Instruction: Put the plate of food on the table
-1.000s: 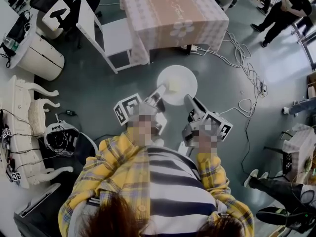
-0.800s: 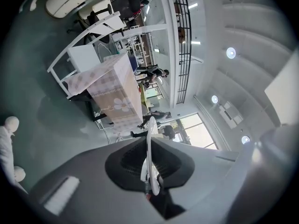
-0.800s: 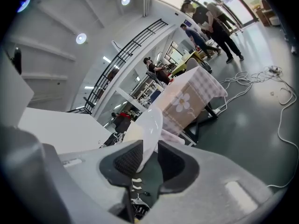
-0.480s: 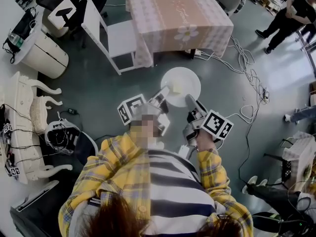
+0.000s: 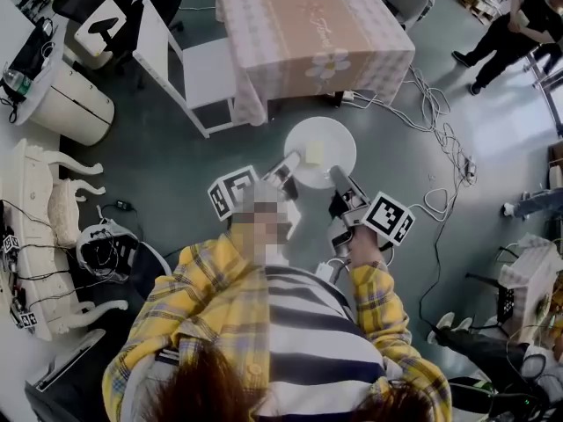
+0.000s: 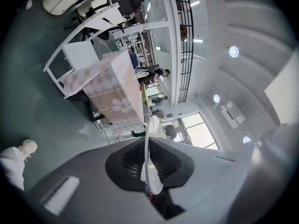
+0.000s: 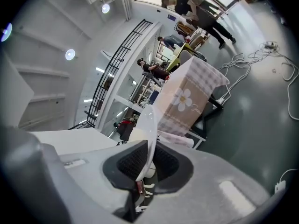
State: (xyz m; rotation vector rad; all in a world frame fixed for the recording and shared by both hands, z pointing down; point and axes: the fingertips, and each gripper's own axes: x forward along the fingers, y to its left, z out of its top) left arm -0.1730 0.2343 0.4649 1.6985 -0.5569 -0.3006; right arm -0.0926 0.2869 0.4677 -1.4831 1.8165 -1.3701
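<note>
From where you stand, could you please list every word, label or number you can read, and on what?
No text can be read.
Cursive line beside the flower on the tablecloth: too small to read.
Left gripper and right gripper: square patterned markers only, no letters.

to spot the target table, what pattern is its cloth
Tablecloth: pale pink check, tan centre panel, white daisy print. Clearest in the head view.
</note>
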